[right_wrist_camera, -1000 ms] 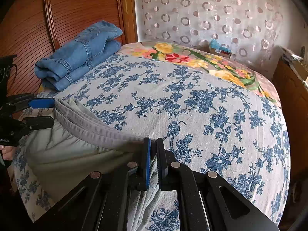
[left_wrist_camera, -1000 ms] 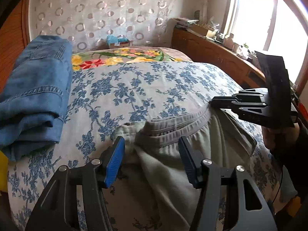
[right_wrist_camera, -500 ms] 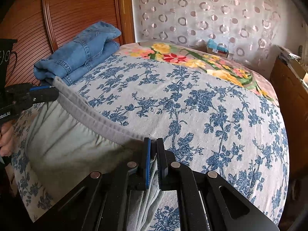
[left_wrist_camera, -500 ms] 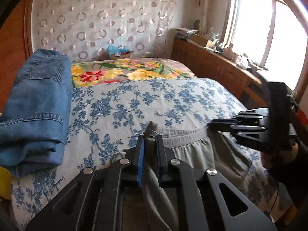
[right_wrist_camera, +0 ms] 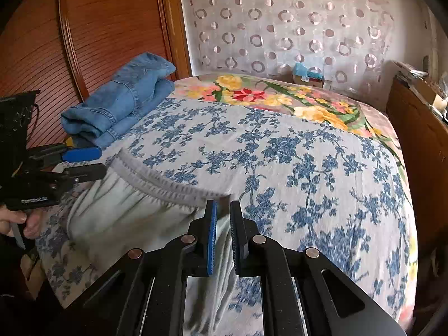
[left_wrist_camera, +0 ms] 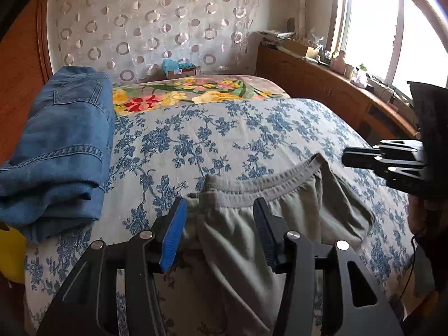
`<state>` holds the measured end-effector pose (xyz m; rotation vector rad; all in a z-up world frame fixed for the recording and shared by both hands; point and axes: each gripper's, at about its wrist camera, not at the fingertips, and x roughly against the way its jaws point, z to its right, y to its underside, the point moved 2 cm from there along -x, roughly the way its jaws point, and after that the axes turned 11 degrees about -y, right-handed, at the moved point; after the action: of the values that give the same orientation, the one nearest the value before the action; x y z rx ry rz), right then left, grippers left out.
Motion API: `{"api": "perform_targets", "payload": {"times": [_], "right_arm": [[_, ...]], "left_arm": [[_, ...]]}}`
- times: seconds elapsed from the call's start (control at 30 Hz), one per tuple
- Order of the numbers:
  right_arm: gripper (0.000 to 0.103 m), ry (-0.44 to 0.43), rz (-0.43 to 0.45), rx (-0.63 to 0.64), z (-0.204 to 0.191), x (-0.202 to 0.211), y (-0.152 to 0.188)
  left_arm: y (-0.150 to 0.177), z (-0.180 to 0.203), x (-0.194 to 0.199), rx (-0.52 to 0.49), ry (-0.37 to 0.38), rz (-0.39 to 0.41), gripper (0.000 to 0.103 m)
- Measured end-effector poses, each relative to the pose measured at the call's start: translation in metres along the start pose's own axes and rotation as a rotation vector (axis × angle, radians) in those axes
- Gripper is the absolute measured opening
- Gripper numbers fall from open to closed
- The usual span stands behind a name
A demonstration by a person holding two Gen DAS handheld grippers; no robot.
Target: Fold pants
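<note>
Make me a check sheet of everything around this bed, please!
Surface: blue-flowered white bedspread, with a bright floral blanket beyond it.
Job's things: grey elastic-waist pants lie spread out, waistband rumpled, not yet folded.
Clutter: folded blue denim jeans by the ribbed wooden panel; a yellow object beside them; a small cardboard box at the far end.
Grippers: left gripper open over the waistband, jaws just opened; right gripper narrowly open, just opening, pads not pressing the cloth.
Cables: thin black cable dangling below the right gripper.
Surroundings: ring-patterned curtain, cluttered wooden sideboard, bright window.
</note>
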<state>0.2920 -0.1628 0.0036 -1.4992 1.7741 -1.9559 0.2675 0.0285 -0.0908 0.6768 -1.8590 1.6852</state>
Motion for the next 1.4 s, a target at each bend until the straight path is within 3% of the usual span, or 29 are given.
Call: {"api": "perform_targets", "payload": {"times": [0.17,0.23,0.33,0.4,0.5,1.0,1.23,1.3,1.4], "right_arm": [[0.012,0.005,0.009,-0.009,-0.006,0.013,0.01],[0.014,0.006,0.01,-0.014,-0.009,0.017,0.014],[0.026,0.01,0.009,-0.023,-0.012,0.022,0.018],[0.042,0.011,0.01,-0.031,-0.014,0.023,0.019],[0.056,0.011,0.015,-0.054,-0.016,0.027,0.024],[0.057,0.039,-0.082,-0.135,0.004,-0.013,0.028],[0.057,0.049,-0.101,-0.103,0.005,-0.031,0.019],[0.047,0.052,-0.099,-0.093,0.005,-0.035,0.018],[0.042,0.049,-0.097,-0.071,0.003,-0.039,0.019]], "left_arm": [[0.005,0.0,0.003,0.0,0.006,-0.007,0.075],[0.007,0.0,0.004,0.001,0.005,-0.011,0.08],[0.011,0.0,0.004,0.003,0.0,-0.022,0.084],[0.014,-0.001,0.003,0.004,-0.006,-0.032,0.084],[0.018,-0.004,0.002,0.013,-0.021,-0.041,0.084],[0.032,-0.017,-0.03,0.087,-0.009,-0.135,0.084],[0.031,-0.013,-0.035,0.066,-0.026,-0.125,0.084],[0.03,-0.014,-0.036,0.069,-0.023,-0.124,0.084],[0.029,-0.016,-0.036,0.084,-0.016,-0.122,0.084]]}}
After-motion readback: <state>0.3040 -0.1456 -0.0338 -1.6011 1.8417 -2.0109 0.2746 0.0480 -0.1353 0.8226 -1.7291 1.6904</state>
